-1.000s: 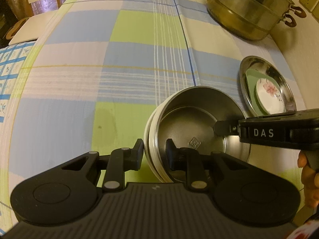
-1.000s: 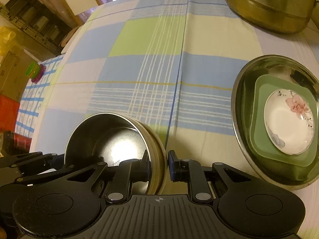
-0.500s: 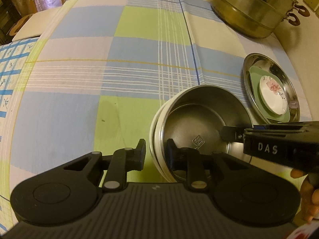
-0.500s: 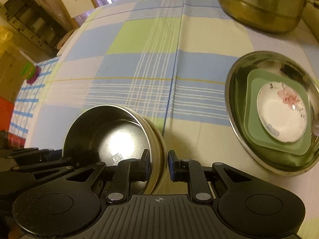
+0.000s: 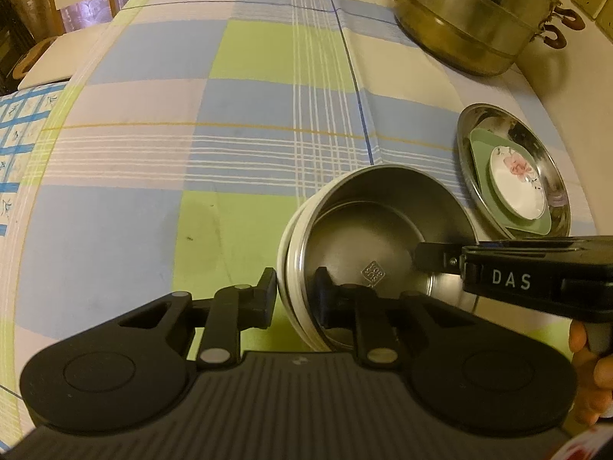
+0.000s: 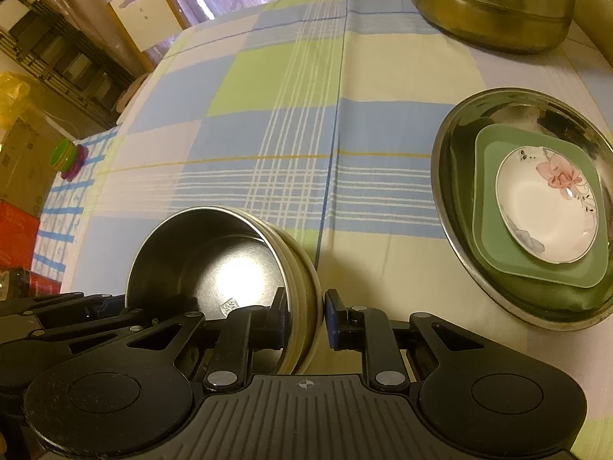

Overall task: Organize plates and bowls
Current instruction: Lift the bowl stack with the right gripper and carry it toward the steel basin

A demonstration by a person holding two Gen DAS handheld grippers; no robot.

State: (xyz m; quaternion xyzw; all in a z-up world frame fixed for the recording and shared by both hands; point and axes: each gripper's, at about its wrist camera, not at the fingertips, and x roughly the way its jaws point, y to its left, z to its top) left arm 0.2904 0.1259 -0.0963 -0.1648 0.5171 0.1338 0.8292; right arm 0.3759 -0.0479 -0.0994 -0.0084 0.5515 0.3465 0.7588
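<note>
Left wrist view: left claw [image 5: 295, 299] straddling the near rim of the steel bowl [image 5: 377, 237], outer finger just clear of the cream outer wall, inner finger inside the bowl; a sliver of gap showing, so not firmly clamped, more a loose, narrow bracket. Bowl tipped on the checked bench [image 5: 237, 134], mouth turned toward the camera, stamped mark visible on its floor. Right claw [image 5: 433, 260] reaching in from the opposite side, one finger inside the far rim. Beyond, the steel tray [image 5: 467, 142] carrying the green square plate [image 5: 479, 145] and the flowered saucer [image 5: 515, 180], stacked large to small. Big steamer pot [image 5: 475, 19] at the far edge.

Right wrist view: right claw [image 6: 306, 314] set across the same bowl [image 6: 214, 257], left finger inside, right finger just off the outer wall; likewise narrow, not seen pinching. Tray [image 6: 444, 176] well apart to the right, green plate [image 6: 486, 176] and saucer [image 6: 544, 211] nested in it. Pot [image 6: 490, 4] behind.

Judged mid-step: bowl bracketed from both sides, probably bound for the stack. Best done by closing both claws squarely on the rim before any lift, keeping the two sides level so the slick steel wall could not swivel out, then lowering centred over the saucer rather than dropping it on the china.
</note>
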